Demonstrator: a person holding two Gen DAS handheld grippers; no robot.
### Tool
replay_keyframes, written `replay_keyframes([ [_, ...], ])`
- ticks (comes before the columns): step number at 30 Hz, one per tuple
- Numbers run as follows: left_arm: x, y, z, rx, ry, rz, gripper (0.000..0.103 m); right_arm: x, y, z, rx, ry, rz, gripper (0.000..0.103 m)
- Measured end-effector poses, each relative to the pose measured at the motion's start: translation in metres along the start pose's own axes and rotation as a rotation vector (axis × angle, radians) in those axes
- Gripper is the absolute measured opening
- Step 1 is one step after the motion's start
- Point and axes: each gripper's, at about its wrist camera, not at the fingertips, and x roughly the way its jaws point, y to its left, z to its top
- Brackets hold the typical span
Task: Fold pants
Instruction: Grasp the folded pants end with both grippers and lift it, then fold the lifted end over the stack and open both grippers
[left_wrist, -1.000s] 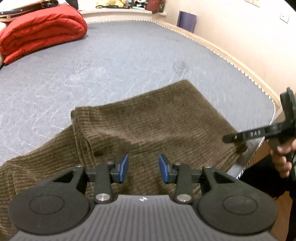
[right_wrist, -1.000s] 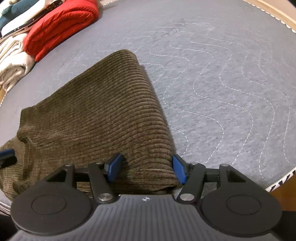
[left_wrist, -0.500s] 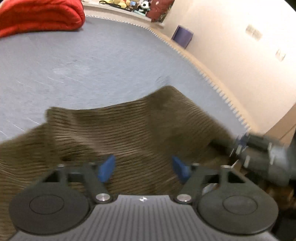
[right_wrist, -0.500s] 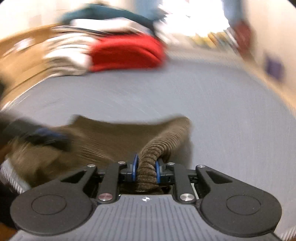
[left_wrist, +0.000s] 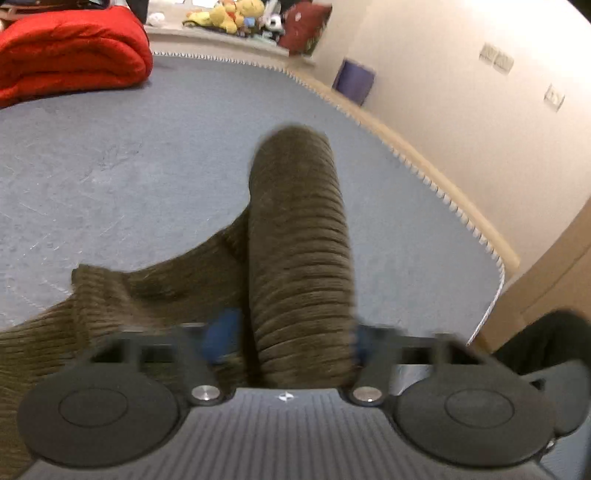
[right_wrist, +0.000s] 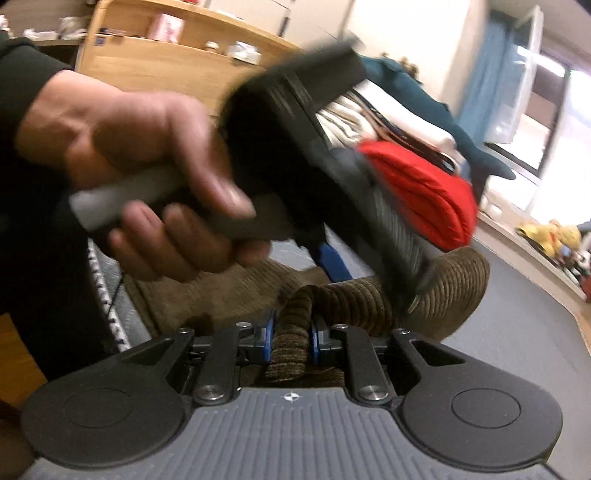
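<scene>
The brown corduroy pants (left_wrist: 299, 236) lie on the grey mattress (left_wrist: 129, 166), pulled up into a thick ridge that runs away from the camera. My left gripper (left_wrist: 291, 332) straddles the near end of that ridge. Its jaws are closing, and its blurred blue pads (left_wrist: 221, 339) sit against both sides of the cloth. In the right wrist view my right gripper (right_wrist: 291, 339) is shut on a narrow roll of the same pants (right_wrist: 458, 280). Just ahead, a hand (right_wrist: 147, 177) holds the left gripper (right_wrist: 376, 277) over the cloth.
A folded red quilt (left_wrist: 70, 55) lies at the far end of the mattress, with stacked clothes (right_wrist: 369, 118) beside it. Soft toys (left_wrist: 229, 18) sit on the ledge beyond. The bed's piped edge (left_wrist: 443, 195) runs along the wall on the right. Wooden shelves (right_wrist: 177, 62) stand behind the hand.
The right gripper shut on the pants' folded edge, then rose and rolled with it. The left gripper opened wide and now closes round the raised ridge. The flat pants are bunched up.
</scene>
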Motion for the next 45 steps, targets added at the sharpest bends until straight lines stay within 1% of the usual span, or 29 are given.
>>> replay_keyframes([
  [1, 0.000, 0.001, 0.000, 0.018, 0.007, 0.023, 0.022, 0.003, 0.000, 0.002, -0.006, -0.003, 0.013, 0.019],
  [3, -0.003, 0.006, -0.004, 0.062, 0.013, 0.096, 0.021, 0.007, 0.001, 0.003, -0.009, 0.005, 0.017, 0.021],
  [5, -0.009, 0.021, -0.007, 0.029, 0.030, 0.113, 0.021, 0.004, -0.008, 0.007, 0.044, -0.015, 0.019, 0.023],
  [6, -0.016, 0.030, -0.009, 0.013, 0.034, 0.132, 0.020, 0.001, -0.017, 0.011, 0.108, -0.040, 0.050, 0.024],
  [8, -0.033, 0.053, -0.013, -0.022, 0.035, 0.164, 0.020, -0.007, -0.035, 0.020, 0.246, -0.105, 0.098, 0.038],
  [9, -0.043, 0.066, -0.016, -0.055, 0.035, 0.177, 0.020, -0.008, -0.042, 0.022, 0.302, -0.114, 0.094, 0.057],
  [10, -0.057, 0.083, -0.020, -0.091, 0.033, 0.194, 0.020, -0.007, -0.051, 0.022, 0.360, -0.113, 0.097, 0.069],
  [13, -0.095, 0.121, -0.037, -0.103, 0.035, 0.290, 0.021, 0.010, -0.071, 0.018, 0.535, -0.065, 0.108, 0.070],
  [16, -0.126, 0.158, -0.058, -0.167, 0.045, 0.368, 0.022, 0.047, -0.082, 0.011, 0.676, 0.065, 0.111, 0.070],
  [19, -0.152, 0.189, -0.076, -0.232, 0.039, 0.464, 0.032, 0.092, -0.085, 0.000, 0.806, 0.189, 0.141, 0.070],
  [21, -0.165, 0.209, -0.081, -0.280, 0.031, 0.523, 0.038, 0.109, -0.072, -0.007, 0.870, 0.242, 0.185, 0.070],
  [22, -0.170, 0.218, -0.085, -0.313, 0.030, 0.562, 0.045, 0.119, -0.071, -0.008, 0.898, 0.260, 0.209, 0.070],
  [23, -0.173, 0.226, -0.086, -0.331, 0.030, 0.602, 0.057, 0.129, -0.069, -0.010, 0.927, 0.278, 0.239, 0.071],
  [24, -0.177, 0.233, -0.087, -0.348, 0.027, 0.625, 0.065, 0.137, -0.065, -0.010, 0.940, 0.295, 0.258, 0.073],
  [25, -0.181, 0.241, -0.088, -0.376, 0.020, 0.611, 0.085, 0.142, -0.061, -0.009, 0.947, 0.312, 0.270, 0.075],
  [26, -0.181, 0.250, -0.089, -0.424, 0.019, 0.572, 0.097, 0.147, -0.056, -0.009, 0.950, 0.326, 0.279, 0.076],
  [27, -0.180, 0.254, -0.089, -0.462, 0.026, 0.542, 0.099, 0.153, -0.053, -0.008, 0.954, 0.329, 0.283, 0.077],
  [29, -0.167, 0.268, -0.090, -0.527, 0.064, 0.479, 0.100, 0.162, -0.049, -0.006, 0.975, 0.330, 0.286, 0.080],
  [32, -0.149, 0.285, -0.096, -0.578, 0.143, 0.454, 0.101, 0.173, -0.048, -0.007, 1.019, 0.336, 0.318, 0.082],
  [35, -0.135, 0.296, -0.096, -0.642, 0.160, 0.376, 0.102, 0.189, -0.044, -0.009, 1.048, 0.358, 0.349, 0.082],
  [36, -0.131, 0.296, -0.095, -0.640, 0.163, 0.386, 0.102, 0.192, -0.042, -0.009, 1.053, 0.363, 0.357, 0.083],
  [37, -0.128, 0.294, -0.093, -0.620, 0.170, 0.400, 0.102, 0.194, -0.041, -0.008, 1.055, 0.363, 0.361, 0.078],
  [38, -0.123, 0.289, -0.090, -0.583, 0.180, 0.413, 0.101, 0.194, -0.039, -0.006, 1.041, 0.349, 0.351, 0.069],
  [39, -0.119, 0.281, -0.085, -0.540, 0.188, 0.435, 0.098, 0.194, -0.037, -0.002, 1.018, 0.334, 0.338, 0.051],
  [40, -0.117, 0.278, -0.081, -0.516, 0.191, 0.453, 0.092, 0.192, -0.035, 0.002, 0.992, 0.323, 0.320, 0.041],
  [41, -0.119, 0.273, -0.077, -0.500, 0.190, 0.468, 0.083, 0.190, -0.035, 0.004, 0.983, 0.311, 0.308, 0.037],
  [42, -0.120, 0.269, -0.071, -0.488, 0.179, 0.475, 0.077, 0.187, -0.037, 0.006, 0.990, 0.298, 0.299, 0.033],
  [44, -0.124, 0.255, -0.060, -0.442, 0.144, 0.485, 0.054, 0.173, -0.043, 0.013, 0.986, 0.251, 0.271, 0.030],
  [45, -0.124, 0.245, -0.052, -0.402, 0.120, 0.471, 0.048, 0.165, -0.047, 0.018, 0.966, 0.228, 0.257, 0.029],
])
